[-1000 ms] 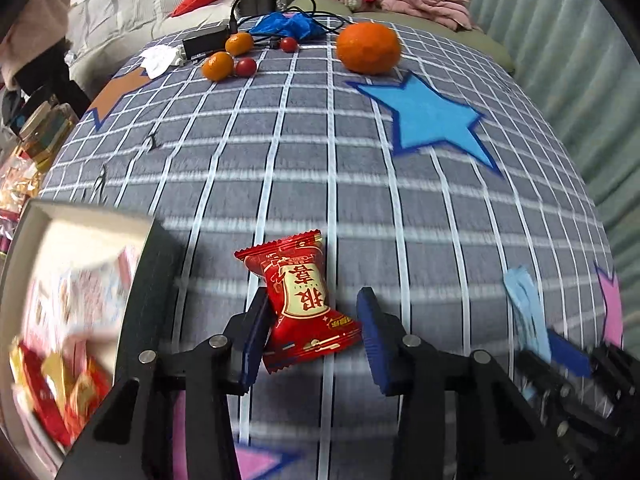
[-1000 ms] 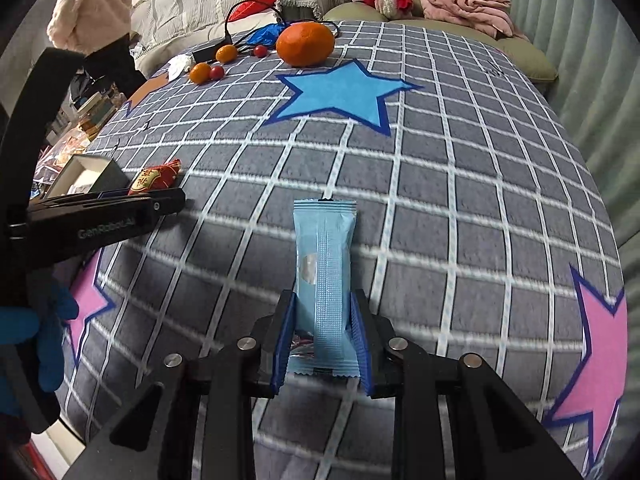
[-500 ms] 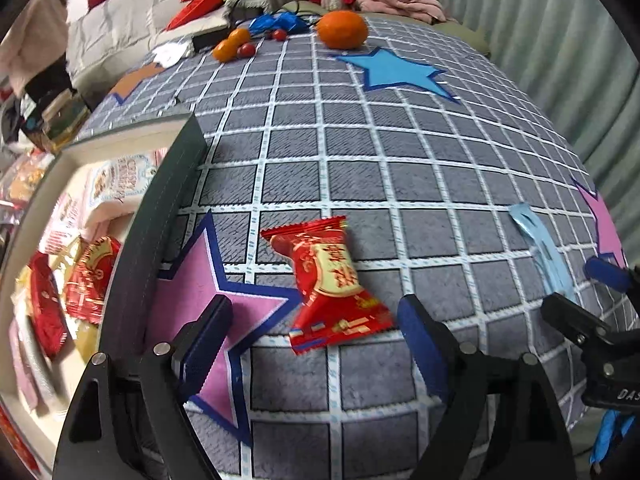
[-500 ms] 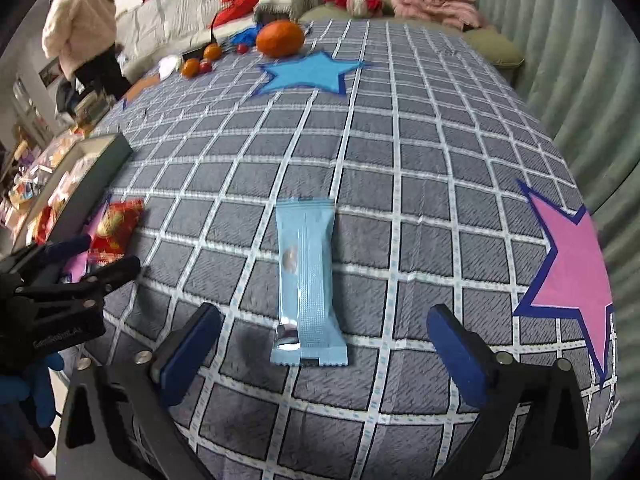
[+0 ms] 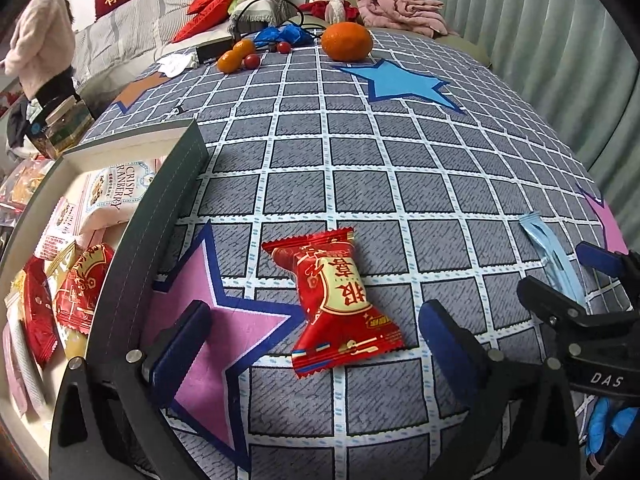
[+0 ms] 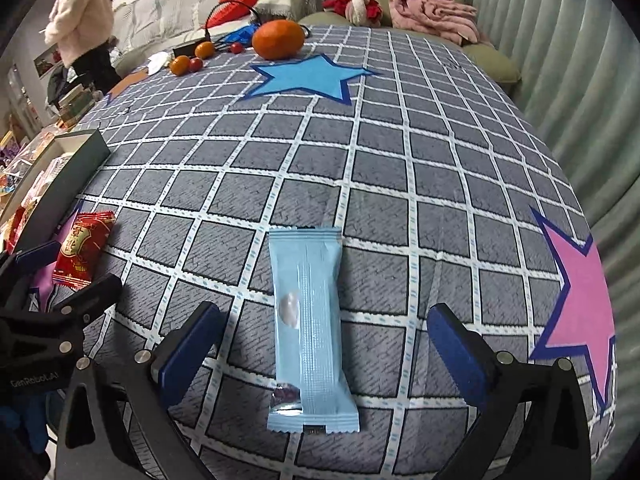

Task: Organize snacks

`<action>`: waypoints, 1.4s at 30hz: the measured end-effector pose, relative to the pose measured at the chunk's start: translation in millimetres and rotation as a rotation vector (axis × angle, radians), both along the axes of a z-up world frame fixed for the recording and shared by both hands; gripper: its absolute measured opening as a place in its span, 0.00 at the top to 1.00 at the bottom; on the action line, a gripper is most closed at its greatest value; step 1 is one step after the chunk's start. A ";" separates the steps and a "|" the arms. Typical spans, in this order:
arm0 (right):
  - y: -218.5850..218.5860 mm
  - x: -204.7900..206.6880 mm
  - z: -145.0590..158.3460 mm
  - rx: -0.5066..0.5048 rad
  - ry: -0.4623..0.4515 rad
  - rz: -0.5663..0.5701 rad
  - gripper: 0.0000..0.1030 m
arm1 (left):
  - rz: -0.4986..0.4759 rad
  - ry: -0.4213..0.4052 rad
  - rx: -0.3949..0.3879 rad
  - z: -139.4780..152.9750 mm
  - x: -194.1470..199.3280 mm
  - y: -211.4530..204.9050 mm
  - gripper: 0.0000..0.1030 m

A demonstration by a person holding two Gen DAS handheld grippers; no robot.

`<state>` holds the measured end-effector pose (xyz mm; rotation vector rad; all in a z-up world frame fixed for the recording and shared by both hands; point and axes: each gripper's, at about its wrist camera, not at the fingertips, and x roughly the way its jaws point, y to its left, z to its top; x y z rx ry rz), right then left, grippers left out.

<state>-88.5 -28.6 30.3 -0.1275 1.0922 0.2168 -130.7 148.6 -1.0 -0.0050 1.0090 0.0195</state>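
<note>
Both grippers now spread wide — left gripper [image 5: 312,344] off red snack [image 5: 336,306], right gripper [image 6: 324,346] off blue packet [image 6: 310,328]

Both wrist views close, looking forward over checked cloth [image 5: 360,184]; shared: orange [image 5: 347,41], both packets.

1. We see bright, even indoor light in both views.
2. Soft shadows lie under each tool.
3. Fisheye bending curves the surface [image 6: 400,160]; dark corners frame both views.
4. Focus is sharp.
</note>
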 end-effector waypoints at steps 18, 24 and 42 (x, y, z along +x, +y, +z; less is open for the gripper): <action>-0.9 -7.2 0.6 0.012 -0.045 0.007 0.00 | -0.005 -0.031 -0.002 0.1 -3.7 0.3 0.00; -0.8 -8.2 1.0 0.012 -0.047 0.007 0.00 | -0.005 -0.032 -0.003 0.1 -3.7 0.1 0.00; -0.8 -9.1 1.0 0.012 -0.048 0.007 0.00 | -0.006 -0.032 -0.003 -0.5 -4.1 0.2 0.00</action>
